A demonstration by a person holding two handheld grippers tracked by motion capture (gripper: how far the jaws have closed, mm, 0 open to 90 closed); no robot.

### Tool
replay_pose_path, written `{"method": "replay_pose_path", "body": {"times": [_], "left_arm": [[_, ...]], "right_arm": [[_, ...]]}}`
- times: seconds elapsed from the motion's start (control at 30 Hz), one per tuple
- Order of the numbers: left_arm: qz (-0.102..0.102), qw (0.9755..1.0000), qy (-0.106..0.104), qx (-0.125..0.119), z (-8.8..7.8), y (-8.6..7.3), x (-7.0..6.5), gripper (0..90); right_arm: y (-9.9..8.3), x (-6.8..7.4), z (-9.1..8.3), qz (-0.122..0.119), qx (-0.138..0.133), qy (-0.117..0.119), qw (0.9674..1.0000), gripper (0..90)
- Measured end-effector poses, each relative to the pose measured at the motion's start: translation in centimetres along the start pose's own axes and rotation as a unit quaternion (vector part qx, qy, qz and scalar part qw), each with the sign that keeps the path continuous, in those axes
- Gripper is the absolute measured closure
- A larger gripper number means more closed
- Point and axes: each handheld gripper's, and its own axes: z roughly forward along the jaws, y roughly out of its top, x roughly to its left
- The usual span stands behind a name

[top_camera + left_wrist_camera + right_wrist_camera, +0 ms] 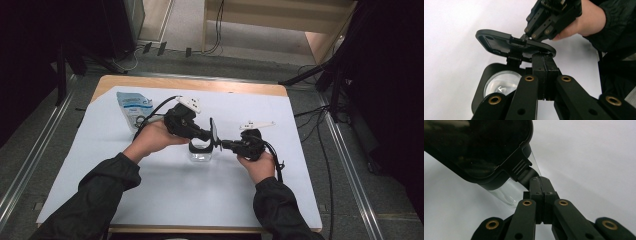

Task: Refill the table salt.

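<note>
A small clear container (201, 154) with a black rim stands mid-table, and its hinged black lid (214, 131) is swung up on edge. In the left gripper view I look into the container (501, 83) under the raised lid (499, 43). My left gripper (544, 56) is shut, its tips pressed against the lid's near edge; whether they pinch it I cannot tell. My right gripper (539, 180) is shut on the lid's ribbed latch tab (520, 167), with the clear wall (506, 192) just below. From above, the left gripper (212, 136) and right gripper (223, 144) meet at the lid from opposite sides.
A white sheet (175, 200) covers the wooden table. A blue and white pouch (134, 106) with a dark ring lies at the back left, behind my left hand. Cables trail from both grippers. Dark stands and floor rails flank the table.
</note>
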Motion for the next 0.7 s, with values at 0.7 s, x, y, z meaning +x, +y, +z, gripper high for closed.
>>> {"method": "replay_pose_path", "body": {"times": [0.7], "left_arm": [[-0.013,0.9999,-0.006,0.005,2.9,1.5,0.1,90.0]], "right_arm": [[-0.1,0.4,0.0,-0.003,-0.002,-0.012,0.9999,90.0]]}}
